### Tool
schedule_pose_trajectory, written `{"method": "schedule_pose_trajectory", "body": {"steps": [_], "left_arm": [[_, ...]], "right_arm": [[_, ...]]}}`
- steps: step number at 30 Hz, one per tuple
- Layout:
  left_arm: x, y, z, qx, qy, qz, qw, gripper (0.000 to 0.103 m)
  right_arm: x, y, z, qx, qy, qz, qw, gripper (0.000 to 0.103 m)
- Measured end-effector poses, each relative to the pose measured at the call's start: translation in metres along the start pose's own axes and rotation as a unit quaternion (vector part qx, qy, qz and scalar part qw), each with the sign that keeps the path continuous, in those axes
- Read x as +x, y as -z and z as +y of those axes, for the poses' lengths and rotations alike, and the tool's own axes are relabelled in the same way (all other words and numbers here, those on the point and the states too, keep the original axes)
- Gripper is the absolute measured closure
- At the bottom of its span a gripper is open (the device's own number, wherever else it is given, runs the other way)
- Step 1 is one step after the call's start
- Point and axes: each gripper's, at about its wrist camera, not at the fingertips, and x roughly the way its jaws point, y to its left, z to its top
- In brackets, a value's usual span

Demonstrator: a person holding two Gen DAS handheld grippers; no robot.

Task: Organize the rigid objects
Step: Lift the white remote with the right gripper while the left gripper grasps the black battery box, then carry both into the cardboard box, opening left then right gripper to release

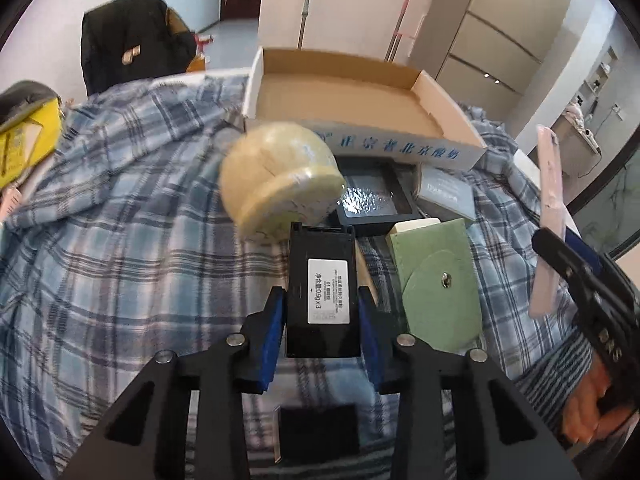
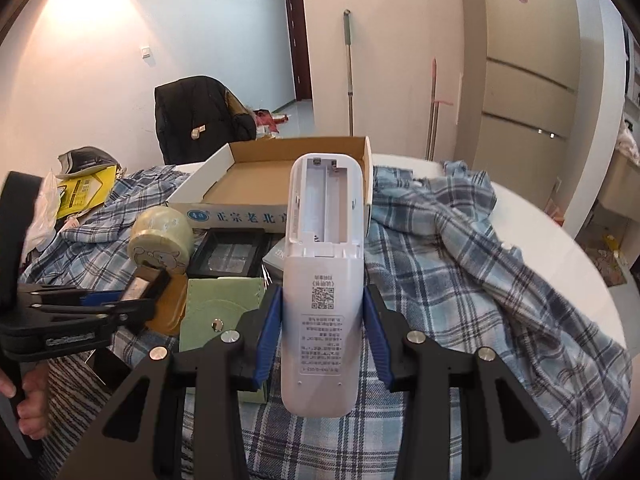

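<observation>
Black rectangular plastic case (image 1: 320,292) | clamped in left tool (image 1: 322,320), lifted for boxing | white plastic remote, battery bay open (image 2: 322,280), clamped in right tool (image 2: 322,332) | empty cardboard box (image 1: 344,96) at 12 o'clock on desk.

The left wrist camera looks steeply down along its tongs (image 1: 322,320), close over the blue-and-white plaid cloth (image 1: 120,280) on the bench. The right wrist camera, to its right, tilts down less steeply, taking in more of the room. Both views share the open shallow cardboard box (image 1: 348,96) (image 2: 276,160), the round cream-coloured tin (image 1: 280,176) (image 2: 160,240) and the flat pale-green pouch (image 1: 436,284) (image 2: 216,300).
</observation>
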Motion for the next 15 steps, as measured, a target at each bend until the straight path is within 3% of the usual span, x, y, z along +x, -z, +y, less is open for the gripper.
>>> {"method": "schedule_pose_trajectory", "body": {"steps": [6, 13, 15], "left_arm": [[-0.058, -0.003, -0.001, 0.028, -0.011, -0.079, 0.9964, 0.066], [-0.124, -0.049, -0.02, 0.039, 0.011, -0.192, 0.9805, 0.066], [-0.133, -0.066, -0.027, 0.041, -0.005, -0.225, 0.9734, 0.066]], "right_arm": [[-0.023, -0.015, 0.003, 0.005, -0.009, -0.015, 1.0, 0.063], [-0.06, -0.074, 0.014, -0.006, -0.016, -0.061, 0.998, 0.063], [-0.063, -0.093, 0.018, -0.009, -0.009, -0.079, 0.997, 0.063]]}}
